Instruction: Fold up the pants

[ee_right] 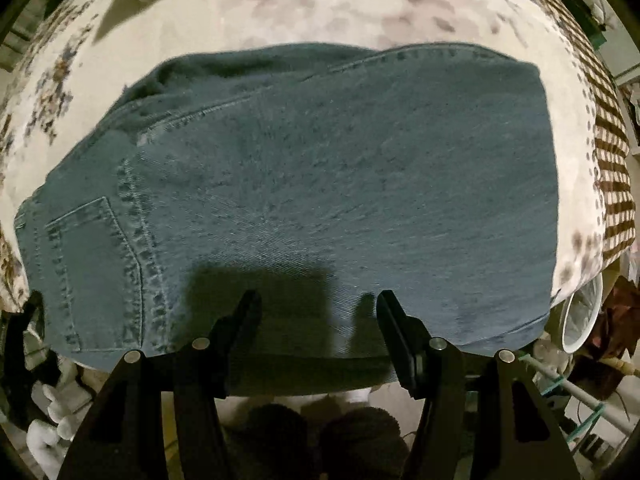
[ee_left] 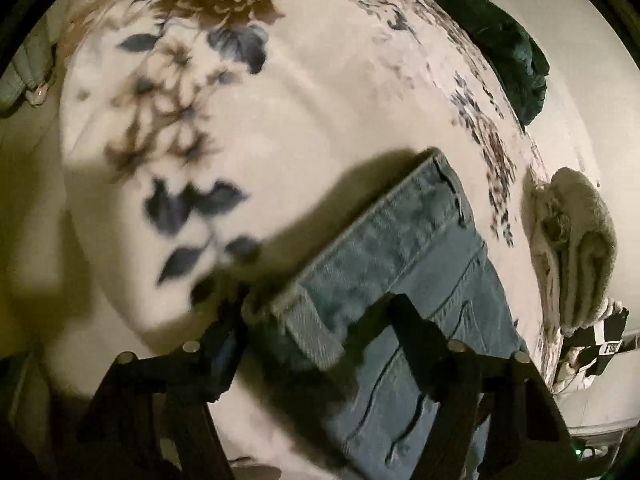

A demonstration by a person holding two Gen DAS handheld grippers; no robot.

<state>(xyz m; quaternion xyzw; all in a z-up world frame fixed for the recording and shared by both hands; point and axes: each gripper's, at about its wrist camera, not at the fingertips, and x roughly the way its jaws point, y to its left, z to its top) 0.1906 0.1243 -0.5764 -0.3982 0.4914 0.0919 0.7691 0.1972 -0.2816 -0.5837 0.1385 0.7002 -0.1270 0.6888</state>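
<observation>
Blue denim pants (ee_right: 320, 184) lie folded on a floral bedspread (ee_right: 320, 20), back pocket (ee_right: 96, 272) at the left. My right gripper (ee_right: 318, 304) is open just above the near edge of the pants, with nothing between its fingers. In the left wrist view the waistband end of the pants (ee_left: 400, 256) lies between the open fingers of my left gripper (ee_left: 320, 312). A belt loop (ee_left: 312, 328) sits in the gap, and the fingers do not pinch it.
A dark green garment (ee_left: 508, 56) lies at the bed's far edge. A folded beige towel (ee_left: 576, 248) lies to the right. A brown checked blanket (ee_right: 612, 168) and a white bowl (ee_right: 580, 316) are at the right. Dark slippers (ee_right: 320, 432) are on the floor below.
</observation>
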